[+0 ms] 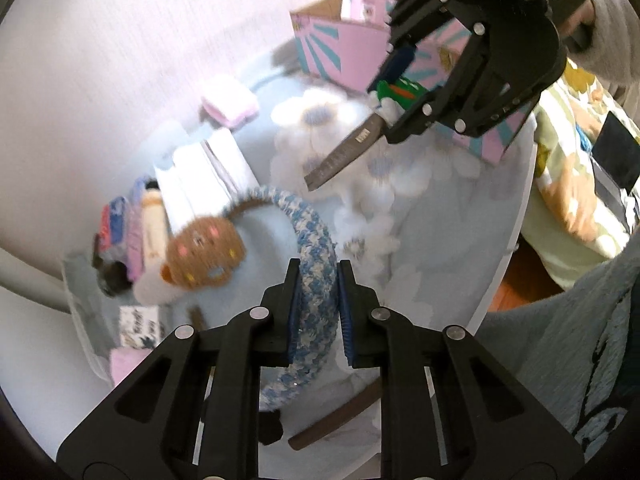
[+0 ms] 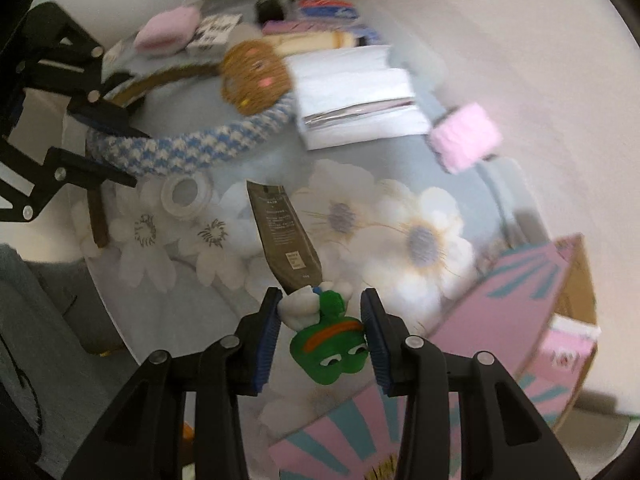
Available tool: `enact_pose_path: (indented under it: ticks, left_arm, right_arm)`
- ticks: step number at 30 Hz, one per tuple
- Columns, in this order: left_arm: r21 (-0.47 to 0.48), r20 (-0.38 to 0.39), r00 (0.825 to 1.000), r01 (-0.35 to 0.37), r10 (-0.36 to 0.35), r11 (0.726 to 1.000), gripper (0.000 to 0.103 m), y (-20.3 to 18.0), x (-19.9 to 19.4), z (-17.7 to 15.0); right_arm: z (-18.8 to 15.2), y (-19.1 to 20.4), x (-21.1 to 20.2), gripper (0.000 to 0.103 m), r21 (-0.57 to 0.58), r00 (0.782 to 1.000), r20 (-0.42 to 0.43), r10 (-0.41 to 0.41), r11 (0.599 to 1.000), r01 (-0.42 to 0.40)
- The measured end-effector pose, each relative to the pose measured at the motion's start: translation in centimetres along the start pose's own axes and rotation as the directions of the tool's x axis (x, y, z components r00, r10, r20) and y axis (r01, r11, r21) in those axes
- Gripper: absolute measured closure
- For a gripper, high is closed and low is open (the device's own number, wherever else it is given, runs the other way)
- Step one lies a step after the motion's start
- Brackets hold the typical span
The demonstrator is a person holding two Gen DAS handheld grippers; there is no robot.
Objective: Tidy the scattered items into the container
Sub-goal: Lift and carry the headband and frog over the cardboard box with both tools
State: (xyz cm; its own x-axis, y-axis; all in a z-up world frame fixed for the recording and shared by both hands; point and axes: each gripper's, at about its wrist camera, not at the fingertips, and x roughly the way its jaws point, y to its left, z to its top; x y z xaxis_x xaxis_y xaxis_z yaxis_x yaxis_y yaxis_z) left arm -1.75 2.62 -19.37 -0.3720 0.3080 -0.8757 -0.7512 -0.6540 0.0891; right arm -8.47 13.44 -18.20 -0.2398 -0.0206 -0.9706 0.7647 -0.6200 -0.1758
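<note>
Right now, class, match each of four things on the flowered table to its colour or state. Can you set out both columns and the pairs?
Things:
1. headband
2. frog figure
3. cardboard box
4. roll of tape

Colour or state:
A. lies free on the table
B. pink with teal rays
C. blue and white, clamped in the left hand-held gripper
D. green, between the pads of the right hand-held gripper

Pairs: 1-C, 2-D, 3-B, 4-A

light: bright, soft, washed-out whites | blur: motion smear throughout | edges: fisheye bending, dark corners | shadows: faint
</note>
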Motion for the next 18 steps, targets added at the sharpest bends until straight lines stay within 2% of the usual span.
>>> enact_pose_path:
  ticks: [9,18]
  left_arm:
    - [-0.046,0.098,0.995,-0.029,0.034,0.998,0.088,0.7,-3.9,3.7]
    - [-0.015,0.196,0.978,-0.065,0.067,0.998,0.088,-0.7,-7.3,8.8]
  right_arm:
    - [-0.5,-1.5,-3.1,0.066,0.160,0.998,0.063,-0.028,0.987,0.018]
    - [-3.7,-4.1,-8.2,0.066,0.374,0.984,0.164,-0.066,0.928,0.000]
